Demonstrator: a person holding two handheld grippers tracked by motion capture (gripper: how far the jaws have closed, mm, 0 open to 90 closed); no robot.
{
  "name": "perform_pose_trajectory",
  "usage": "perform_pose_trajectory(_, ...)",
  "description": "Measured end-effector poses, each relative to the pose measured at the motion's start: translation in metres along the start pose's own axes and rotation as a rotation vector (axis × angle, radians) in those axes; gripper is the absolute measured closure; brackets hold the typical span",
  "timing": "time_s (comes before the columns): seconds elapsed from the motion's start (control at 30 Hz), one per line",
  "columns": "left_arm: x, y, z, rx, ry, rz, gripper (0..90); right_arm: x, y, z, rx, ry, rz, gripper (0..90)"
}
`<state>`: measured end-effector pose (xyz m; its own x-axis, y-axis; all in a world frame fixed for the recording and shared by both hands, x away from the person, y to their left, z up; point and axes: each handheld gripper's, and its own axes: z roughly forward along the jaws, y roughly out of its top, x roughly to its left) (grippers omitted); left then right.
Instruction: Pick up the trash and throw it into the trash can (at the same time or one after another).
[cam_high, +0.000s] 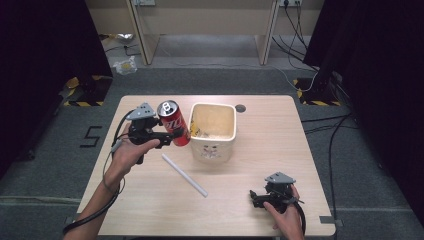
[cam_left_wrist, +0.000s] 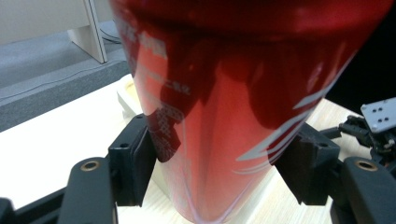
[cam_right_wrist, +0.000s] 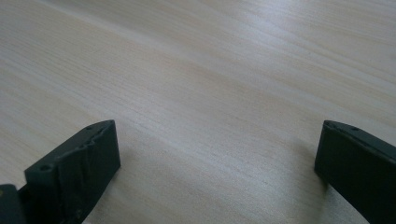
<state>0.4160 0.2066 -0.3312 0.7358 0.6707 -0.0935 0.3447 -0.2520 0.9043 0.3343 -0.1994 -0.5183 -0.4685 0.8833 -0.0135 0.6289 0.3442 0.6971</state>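
A red drink can (cam_high: 174, 123) hangs tilted above the table's left half, just left of a cream square bin (cam_high: 214, 131). My left gripper (cam_high: 171, 135) is shut on the can's lower body. In the left gripper view the red can (cam_left_wrist: 224, 116) stands close up, with both black pads (cam_left_wrist: 140, 158) pressed on its sides and the bin's corner behind it. My right gripper (cam_high: 256, 199) rests low at the table's front right, pointing left. In the right gripper view its jaws stand wide apart, open over bare wood, around the right gripper's middle (cam_right_wrist: 217, 154).
A white tube (cam_high: 184, 175) lies slantwise on the table (cam_high: 260, 150) between the two hands. A small dark hole (cam_high: 240, 108) sits near the far edge. Beyond the table are desk legs, cables and striped floor tape.
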Motion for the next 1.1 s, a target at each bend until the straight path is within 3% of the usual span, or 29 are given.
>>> perform_pose_trajectory(0.23, 0.002, 0.013, 0.011, -0.007, 0.007, 0.002, 33.7, 0.0, 0.0, 0.0, -0.001, 0.0, 0.001, 0.3)
perform_pose_trajectory(1.1, 0.002, 0.033, 0.062, 0.012, 0.019, 0.002, 33.7, 0.0, 0.0, 0.0, 0.0, 0.006, 0.001, 0.3)
